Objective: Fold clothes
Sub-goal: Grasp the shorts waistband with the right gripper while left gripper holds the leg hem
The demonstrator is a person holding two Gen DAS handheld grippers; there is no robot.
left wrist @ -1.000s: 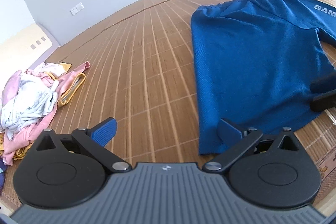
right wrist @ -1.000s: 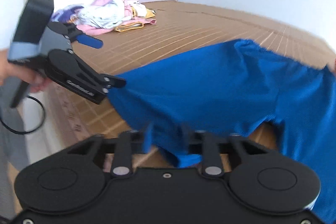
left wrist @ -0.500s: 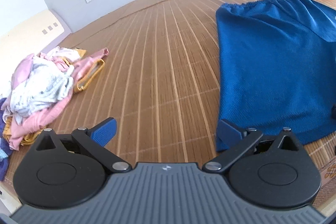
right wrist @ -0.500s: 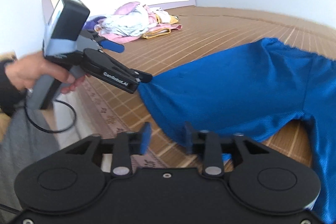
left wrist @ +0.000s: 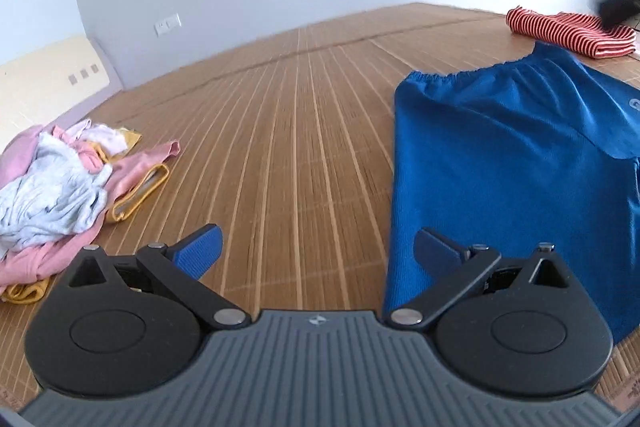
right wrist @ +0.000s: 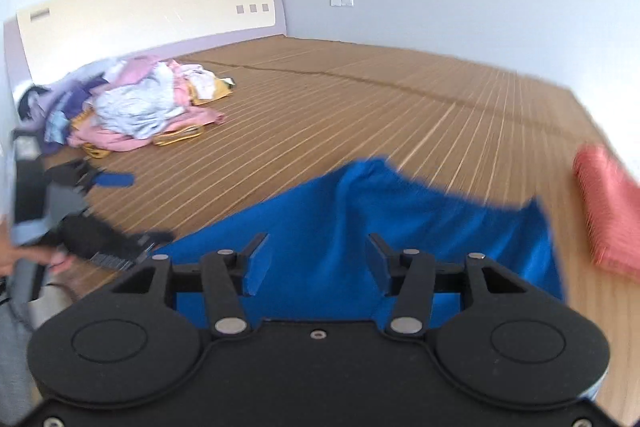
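blue shirt (left wrist: 500, 163) cut off right; lettering clipped

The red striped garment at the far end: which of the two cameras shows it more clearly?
The left wrist view. There the red striped garment is sharp, its stripes and folded edge plain, lying past the blue garment. In the right wrist view it is only a blurred pink-red patch at the right edge, partly cut off, with no stripes readable.

blue garment (left wrist: 508, 163) x1 | striped garment (left wrist: 568, 31) x1 | clothes pile (left wrist: 60, 195) x1 | grippers x2
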